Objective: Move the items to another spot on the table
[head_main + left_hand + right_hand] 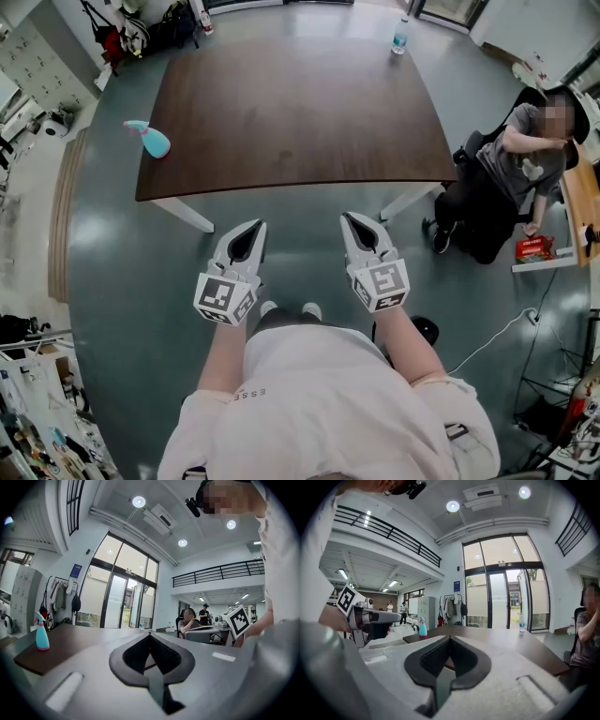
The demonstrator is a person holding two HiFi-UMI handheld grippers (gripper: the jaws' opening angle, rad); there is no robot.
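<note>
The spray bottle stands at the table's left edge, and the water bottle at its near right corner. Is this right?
No. The head view shows the water bottle at the far right corner of the table, not the near one. The spray bottle is at the left edge.

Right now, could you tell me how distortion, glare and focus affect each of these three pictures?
Head view: fisheye bows the edges of the table; even light, sharp. Left gripper view: dark round border, glass doors washed out, the left tongs soft up close. Right gripper view: same border, ceiling lamp flares, the spray bottle small but clear.
</note>
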